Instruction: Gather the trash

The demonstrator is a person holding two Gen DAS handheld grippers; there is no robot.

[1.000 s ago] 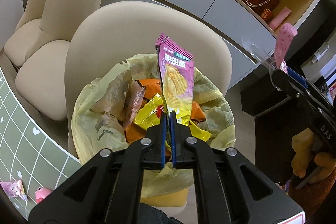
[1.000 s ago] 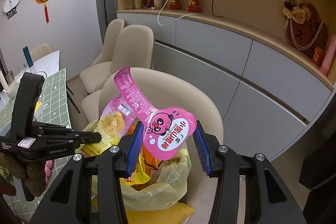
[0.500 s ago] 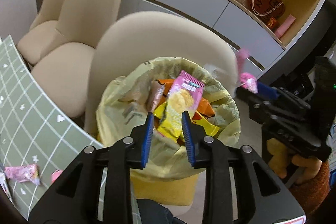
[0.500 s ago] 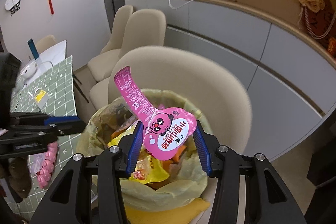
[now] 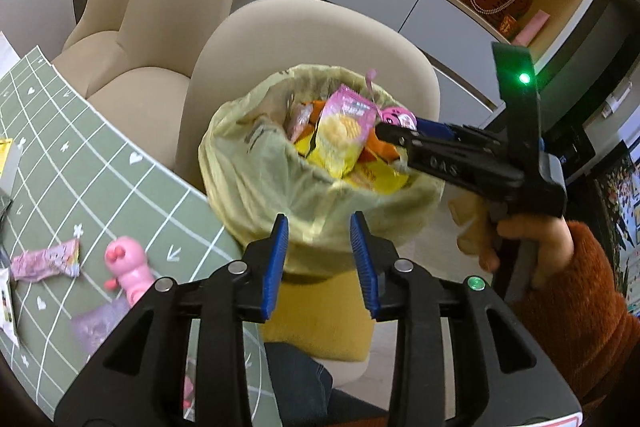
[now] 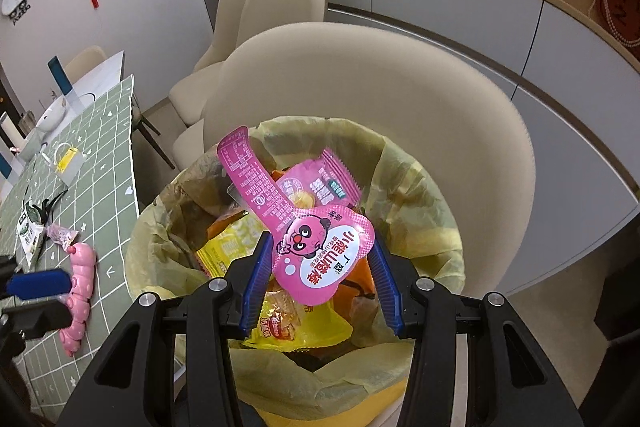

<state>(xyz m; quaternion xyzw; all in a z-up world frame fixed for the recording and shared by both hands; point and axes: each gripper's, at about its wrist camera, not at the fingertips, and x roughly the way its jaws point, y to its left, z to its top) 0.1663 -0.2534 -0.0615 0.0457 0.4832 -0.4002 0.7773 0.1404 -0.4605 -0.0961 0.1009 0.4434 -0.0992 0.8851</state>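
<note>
A: Which way does the pink wrapper [image 6: 320, 259] run?

B: Its long axis slants. The wide end with the cartoon face sits low between the right tool's [image 6: 320, 279] blue pads [image 6: 256, 279], and the narrow strip rises up and to the left, away from the camera, over the bin [image 6: 416, 187].

A: Is the right tool holding it?

B: The jaws stand only partly closed, with the wide end between them. The left pad touches the wrapper's edge; I cannot tell whether the right pad does, so I cannot say that it is gripped.

A: And the left tool [image 5: 320, 247]?

B: Jaws spread, nothing between them. It hangs near the bin's [image 5: 248, 163] near rim, close to the table's [image 5: 80, 155] edge.

A: What lies under the wrapper?

B: The bin, lined with a yellowish bag and filled with packets. A pink and yellow chip bag [image 6: 316, 187] lies on top, and yellow and orange packets lie around it. In the left view the chip bag [image 5: 340, 135] lies just beside the right tool's tip.

A: What stands close by?

B: A beige chair [image 6: 380, 83] curves behind the bin, touching or nearly so. To the left is the green checked table [image 6: 104, 155], with a pink toy [image 6: 78, 287] and small wrappers [image 5: 44, 261] on it.
</note>
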